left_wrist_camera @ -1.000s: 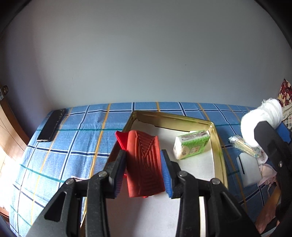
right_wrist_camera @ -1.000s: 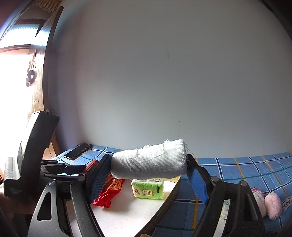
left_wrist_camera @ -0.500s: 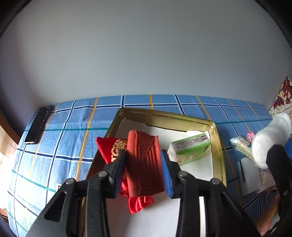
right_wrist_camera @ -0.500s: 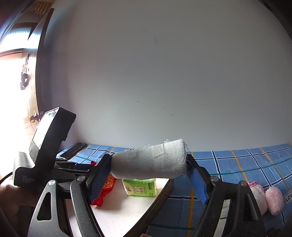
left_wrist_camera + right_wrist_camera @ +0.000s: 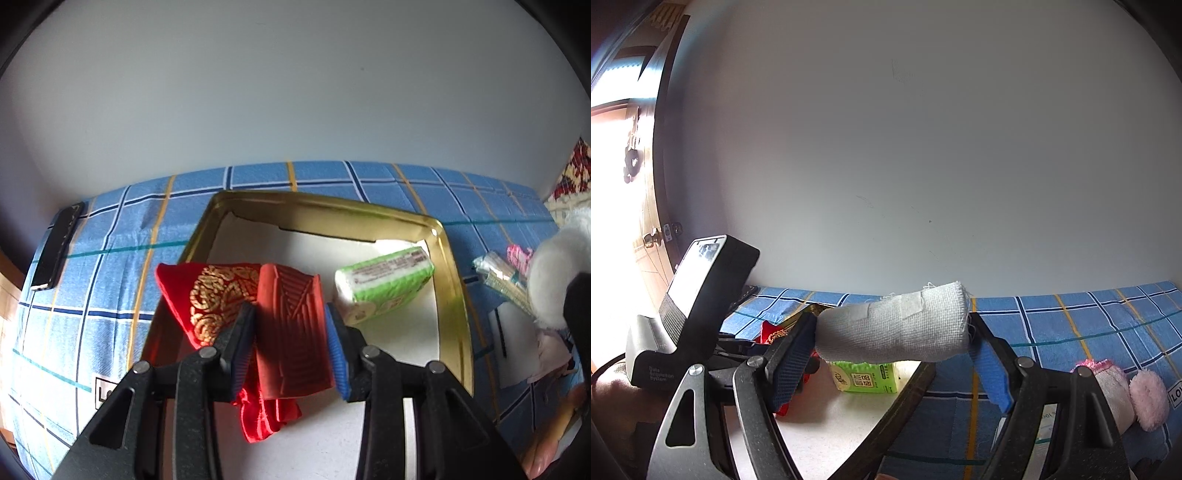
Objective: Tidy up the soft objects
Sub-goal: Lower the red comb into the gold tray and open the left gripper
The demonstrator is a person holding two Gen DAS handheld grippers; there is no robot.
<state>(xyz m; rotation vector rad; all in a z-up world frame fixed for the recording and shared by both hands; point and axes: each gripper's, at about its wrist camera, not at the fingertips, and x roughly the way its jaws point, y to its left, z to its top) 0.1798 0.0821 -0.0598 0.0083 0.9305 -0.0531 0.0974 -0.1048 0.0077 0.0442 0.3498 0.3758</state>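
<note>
Both tongs loaded over the gold metal tray on the blue checked cloth.

A black phone lies far left on the cloth. The left tongs pinch a ribbed red rubbery sleeve above the tray's white floor, a red satin pouch with gold embroidery hanging beside it. A green-and-white tissue pack lies in the tray. The right tongs clamp a white gauze roll endwise above the tray's edge. A pink plush toy lies rightmost.
</note>
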